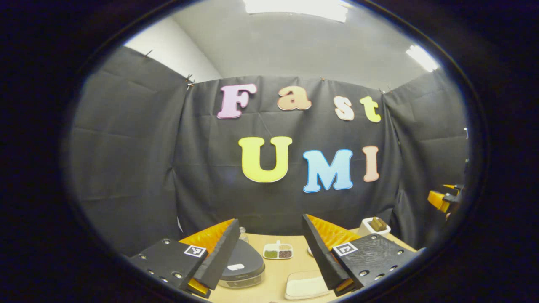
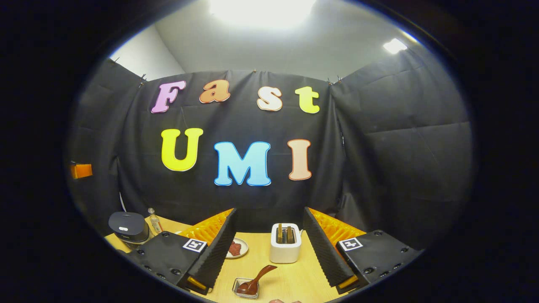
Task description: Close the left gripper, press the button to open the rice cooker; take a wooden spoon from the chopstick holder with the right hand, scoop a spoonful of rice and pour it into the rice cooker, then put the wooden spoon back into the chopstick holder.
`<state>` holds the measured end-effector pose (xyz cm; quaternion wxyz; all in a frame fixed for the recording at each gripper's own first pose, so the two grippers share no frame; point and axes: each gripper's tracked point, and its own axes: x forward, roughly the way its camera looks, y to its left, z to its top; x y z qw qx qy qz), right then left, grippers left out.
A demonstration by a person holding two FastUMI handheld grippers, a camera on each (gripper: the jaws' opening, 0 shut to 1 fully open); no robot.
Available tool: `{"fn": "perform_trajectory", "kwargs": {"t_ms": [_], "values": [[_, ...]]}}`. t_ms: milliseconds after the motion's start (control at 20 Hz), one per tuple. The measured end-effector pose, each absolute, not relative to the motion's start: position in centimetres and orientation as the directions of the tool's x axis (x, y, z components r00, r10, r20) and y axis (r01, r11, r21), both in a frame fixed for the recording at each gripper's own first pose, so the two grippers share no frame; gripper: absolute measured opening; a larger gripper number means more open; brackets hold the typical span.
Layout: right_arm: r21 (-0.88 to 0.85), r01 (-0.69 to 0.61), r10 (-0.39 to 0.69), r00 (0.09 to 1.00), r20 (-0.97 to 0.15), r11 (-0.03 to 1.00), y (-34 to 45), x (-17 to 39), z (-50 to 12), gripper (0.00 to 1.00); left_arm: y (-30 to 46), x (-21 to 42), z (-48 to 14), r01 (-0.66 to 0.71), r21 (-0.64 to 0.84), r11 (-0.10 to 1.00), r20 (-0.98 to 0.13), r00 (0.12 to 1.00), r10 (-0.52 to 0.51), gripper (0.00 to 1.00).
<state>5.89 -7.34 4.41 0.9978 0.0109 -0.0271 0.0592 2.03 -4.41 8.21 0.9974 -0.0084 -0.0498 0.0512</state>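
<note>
Left gripper (image 1: 269,252): jaws wide, empty, above the table (image 1: 273,282).
Right gripper (image 2: 269,248): jaws wide, empty.
Wooden spoon (image 2: 254,281): nearest the right gripper, bowl in a small tray (image 2: 245,289), handle slanting up free. Likely light, stiff, smooth; best pinched mid-handle.
Chopstick holder (image 2: 285,243): beyond the spoon, upright, sticks inside.
Rice cooker (image 1: 242,265): lid down, just past the left gripper; lid button likely needs a firm press.
Divided dish (image 1: 278,251): farther back.
</note>
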Motion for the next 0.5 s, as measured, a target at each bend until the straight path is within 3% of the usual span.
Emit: {"fn": "perform_trajectory", "kwargs": {"t_ms": [250,300,350,500], "values": [[0.045,-0.129,0.128,0.992,0.016,0.991,-6.0,2.3,1.4,0.98,-4.3,-1.6,2.9,-0.076,-0.013,0.997,0.057,0.995,0.076,0.93],[0.044,-0.131,0.131,0.991,-0.005,0.990,-5.8,1.8,0.8,0.94,-4.0,-2.2,2.6,-0.074,0.004,0.997,0.049,0.996,0.074,0.93],[0.041,-0.131,0.132,0.991,-0.013,0.991,-5.7,1.5,0.7,0.98,-3.8,-2.5,2.3,-0.073,0.022,0.997,0.042,0.997,0.072,0.93],[0.029,-0.111,0.111,0.994,0.001,0.993,-5.3,1.1,0.2,0.98,-3.8,-3.2,2.5,-0.055,0.013,0.998,0.043,0.998,0.055,0.93]]}}
